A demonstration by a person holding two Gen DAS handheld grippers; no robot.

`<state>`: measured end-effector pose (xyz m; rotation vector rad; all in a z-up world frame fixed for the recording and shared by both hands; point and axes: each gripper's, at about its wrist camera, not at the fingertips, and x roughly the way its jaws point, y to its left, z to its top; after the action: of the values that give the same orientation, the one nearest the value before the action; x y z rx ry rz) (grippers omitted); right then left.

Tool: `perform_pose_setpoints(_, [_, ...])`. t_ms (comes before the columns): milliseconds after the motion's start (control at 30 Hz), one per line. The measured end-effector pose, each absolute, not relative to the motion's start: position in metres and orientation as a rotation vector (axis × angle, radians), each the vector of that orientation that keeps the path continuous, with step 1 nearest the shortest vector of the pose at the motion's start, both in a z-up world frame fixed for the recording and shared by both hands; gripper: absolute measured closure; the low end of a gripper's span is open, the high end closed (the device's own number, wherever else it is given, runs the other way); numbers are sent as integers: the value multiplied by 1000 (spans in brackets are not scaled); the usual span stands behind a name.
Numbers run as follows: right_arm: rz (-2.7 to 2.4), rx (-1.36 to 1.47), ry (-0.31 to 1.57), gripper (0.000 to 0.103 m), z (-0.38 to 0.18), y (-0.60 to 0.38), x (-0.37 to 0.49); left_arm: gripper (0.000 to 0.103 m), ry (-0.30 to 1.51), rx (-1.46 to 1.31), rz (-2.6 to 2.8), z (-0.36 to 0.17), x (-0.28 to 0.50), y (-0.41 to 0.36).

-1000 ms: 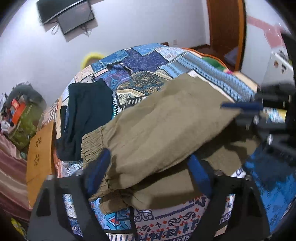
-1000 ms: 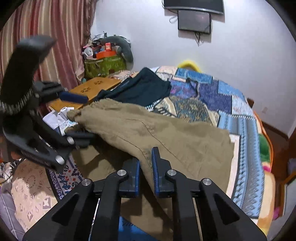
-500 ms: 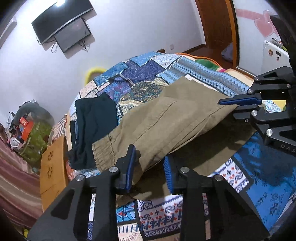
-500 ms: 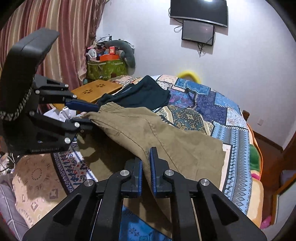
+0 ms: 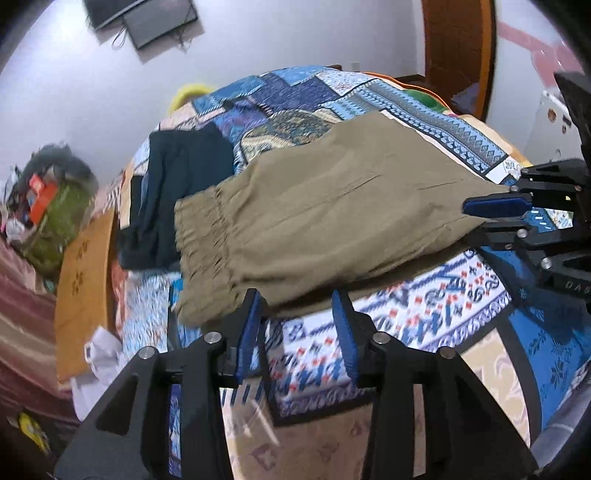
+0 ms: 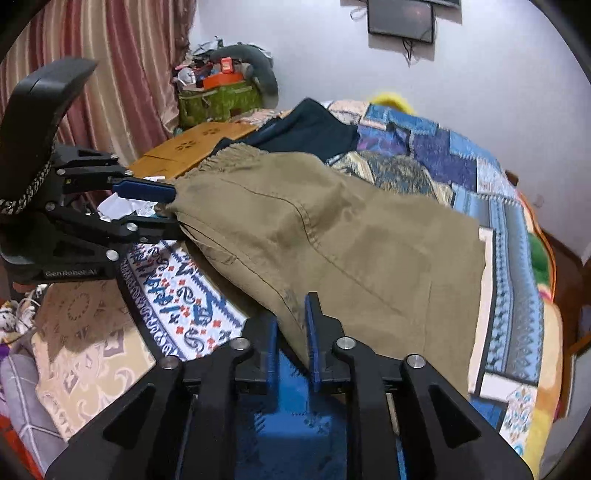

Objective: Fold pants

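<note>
Olive-green pants [image 5: 332, 206] lie folded over on the patterned bedspread [image 5: 424, 302], elastic waistband [image 5: 203, 236] at the left. My left gripper [image 5: 299, 321] has its jaws parted at the near edge of the waist end, with nothing clearly between the pads. In the right wrist view the pants [image 6: 351, 236] spread across the bed. My right gripper [image 6: 291, 325] has its jaws a little apart around the near fabric edge. The left gripper [image 6: 168, 206] shows at the waistband corner, and the right gripper [image 5: 495, 218] shows at the pants' other end.
Dark folded clothing [image 5: 177, 192] lies on the bed beyond the waistband. A wooden lap table [image 5: 85, 277] and a green bag with clutter [image 5: 51, 214] stand at the bed's left. A TV [image 5: 144, 14] hangs on the far wall; a door [image 5: 458, 48] is at the right.
The pants were carried forward and lowered onto the bed. My left gripper's jaws have widened and my right gripper's jaws have parted slightly. Both grippers moved closer to the bed.
</note>
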<state>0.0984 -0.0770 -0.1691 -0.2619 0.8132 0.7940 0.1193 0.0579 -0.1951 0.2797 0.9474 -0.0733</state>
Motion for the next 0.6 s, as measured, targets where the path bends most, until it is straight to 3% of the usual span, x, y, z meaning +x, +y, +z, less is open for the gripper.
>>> perform_pose_setpoints(433, [720, -43, 786, 71, -140, -119, 101, 41, 900, 18, 6, -160, 120, 127])
perform_pose_setpoints(533, [665, 7, 803, 70, -145, -130, 110, 28, 915, -32, 25, -165, 131, 137])
perform_pose_setpoints(567, [649, 22, 814, 70, -148, -132, 112, 19, 928, -44, 45, -168, 135, 139])
perform_pose_setpoints(600, [636, 35, 827, 69, -152, -135, 115, 18, 945, -65, 58, -174, 140, 141])
